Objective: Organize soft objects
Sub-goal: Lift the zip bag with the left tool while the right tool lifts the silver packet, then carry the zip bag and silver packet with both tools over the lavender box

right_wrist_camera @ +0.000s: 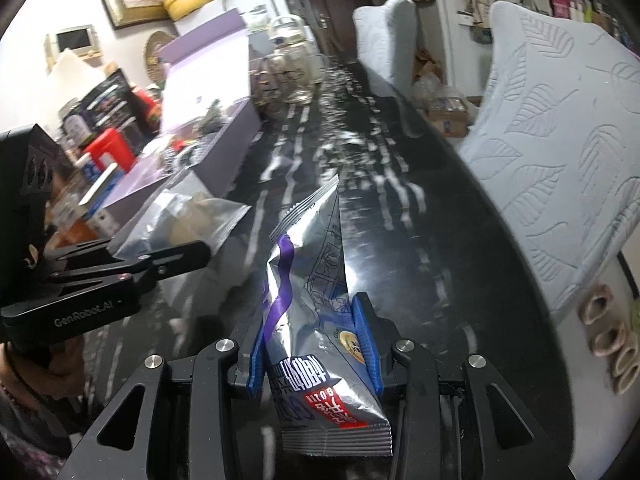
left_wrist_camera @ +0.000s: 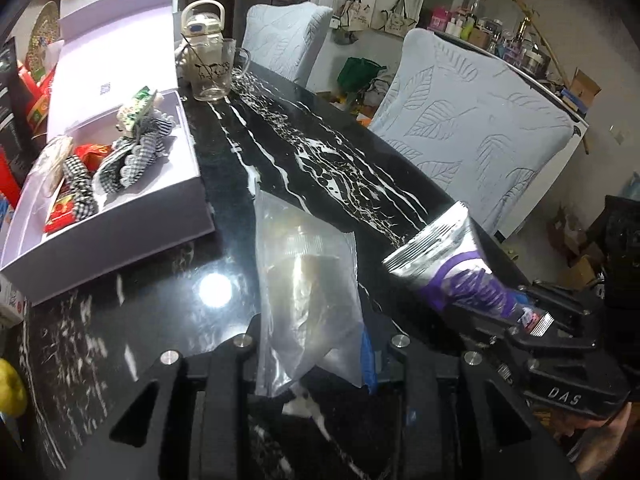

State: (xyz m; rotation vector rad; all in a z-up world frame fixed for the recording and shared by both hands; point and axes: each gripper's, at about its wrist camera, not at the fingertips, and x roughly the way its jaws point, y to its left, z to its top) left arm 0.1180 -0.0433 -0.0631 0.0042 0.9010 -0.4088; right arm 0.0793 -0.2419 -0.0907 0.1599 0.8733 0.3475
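Transport was under way: left gripper (left_wrist_camera: 316, 360) jaws clamped a clear zip bag (left_wrist_camera: 308, 292), right gripper (right_wrist_camera: 316, 344) jaws pinched a silver snack packet (right_wrist_camera: 320, 320), both lower centre; next, reaching the white box (left_wrist_camera: 160, 208) upper left.

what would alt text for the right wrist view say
The right gripper clamps a silver and purple snack packet above a black marbled table. At left, the left gripper holds a clear plastic bag near an open white box.
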